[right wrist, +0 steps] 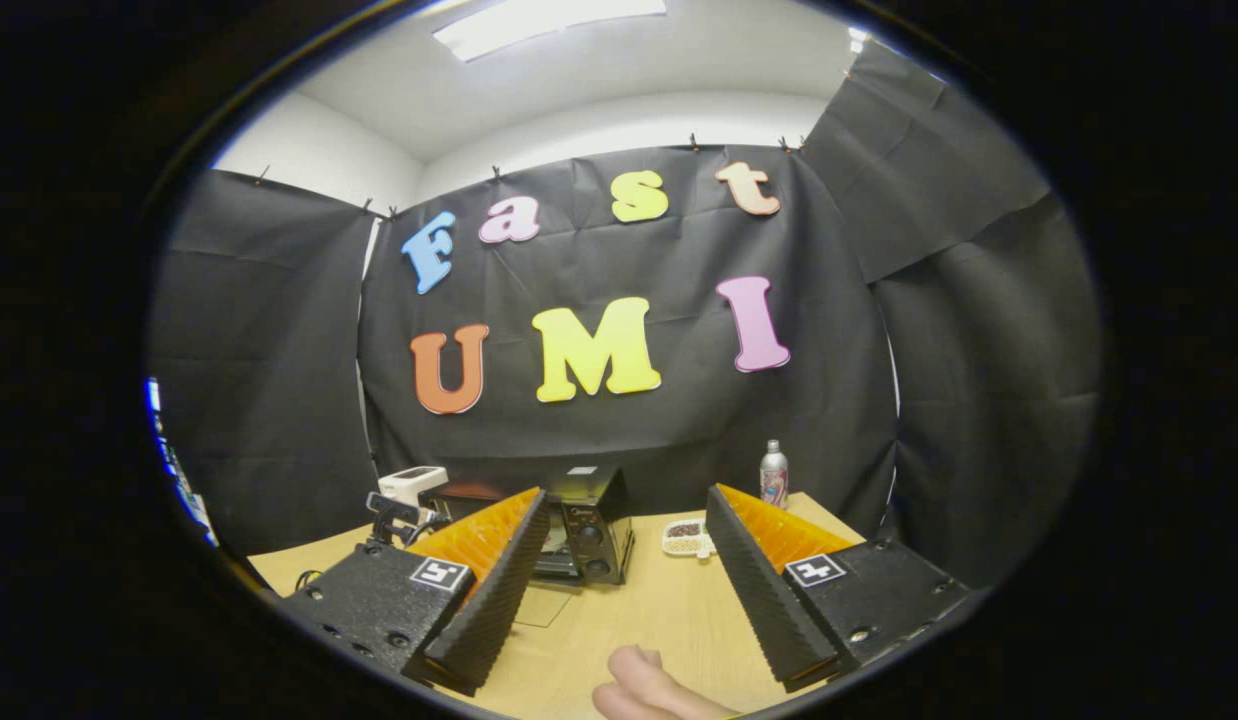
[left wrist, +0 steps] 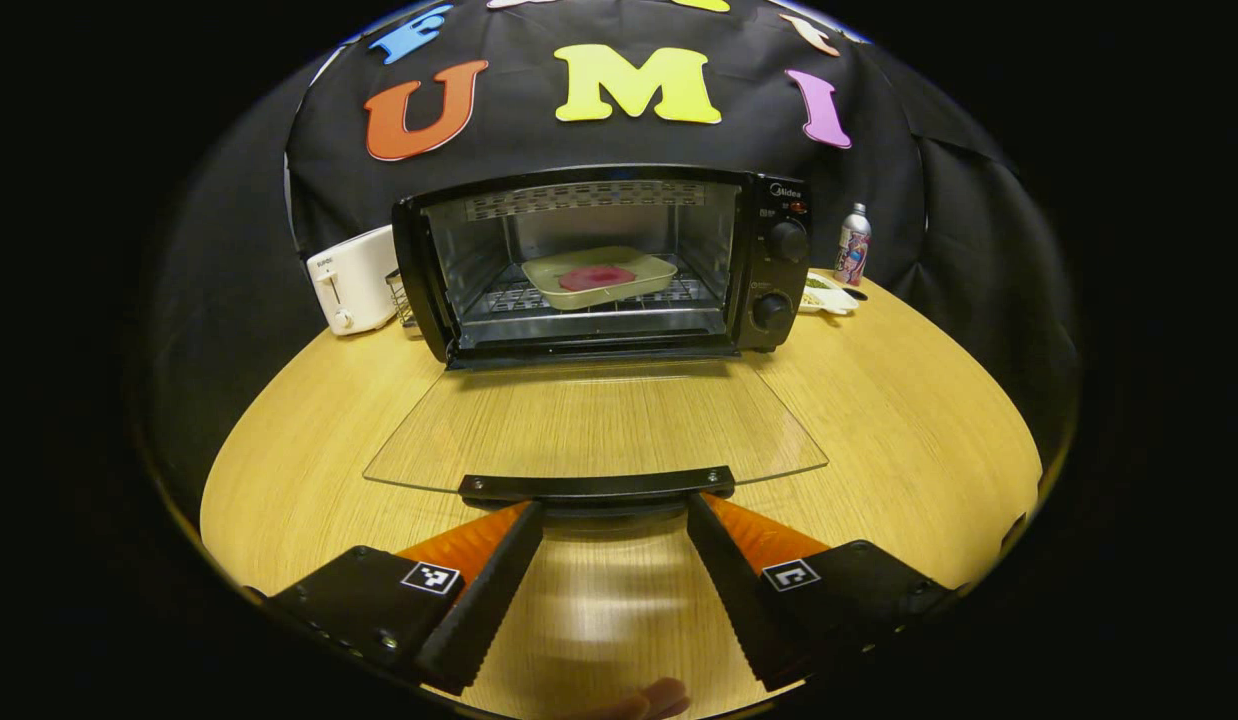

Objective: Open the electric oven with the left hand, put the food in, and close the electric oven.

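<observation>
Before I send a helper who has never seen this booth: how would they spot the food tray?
Find the black oven on the wooden table, its glass door folded flat. On the rack inside sits a pale rectangular tray, the one dish holding something red.

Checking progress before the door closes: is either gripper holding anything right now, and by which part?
Nothing is held. The left gripper is open, its fingers either side of the oven door handle, not pressing it. The right gripper is open, empty.

Oven (right wrist: 579, 525) half hidden behind claw finger (right wrist: 494, 580)
</observation>
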